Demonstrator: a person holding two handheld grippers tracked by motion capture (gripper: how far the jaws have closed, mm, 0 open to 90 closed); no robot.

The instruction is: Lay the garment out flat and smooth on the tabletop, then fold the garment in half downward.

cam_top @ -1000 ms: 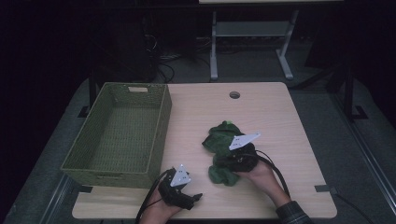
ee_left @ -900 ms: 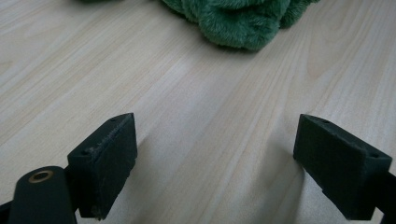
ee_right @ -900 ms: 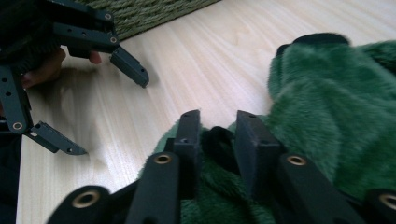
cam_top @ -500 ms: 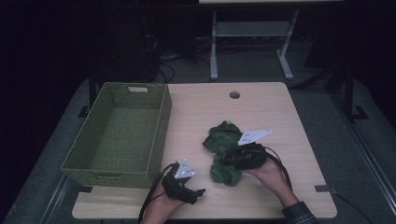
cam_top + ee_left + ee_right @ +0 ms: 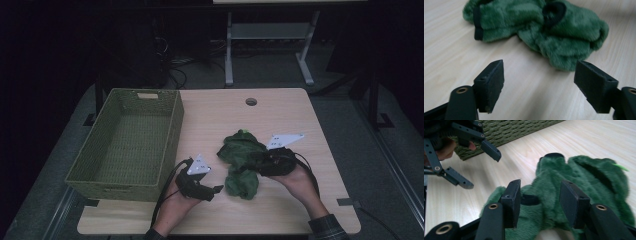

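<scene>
Pale wooden worktop [image 5: 300, 115] carries everything. Left gripper [image 5: 539, 82], jaws spread and just narrowing with nothing between them, faces the green plush garment [image 5: 241, 162] near the front edge. Right gripper [image 5: 539, 200], jaws parted and just widening, straddles its fur unpinched. Bite deep, then lift toward the wicker basket [image 5: 125, 145].

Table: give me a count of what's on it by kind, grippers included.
Green plush garment: 1
Woven basket: 1
Grippers: 2, left gripper with jaws open and clear of the garment, right gripper over the garment
Total: 4
</scene>
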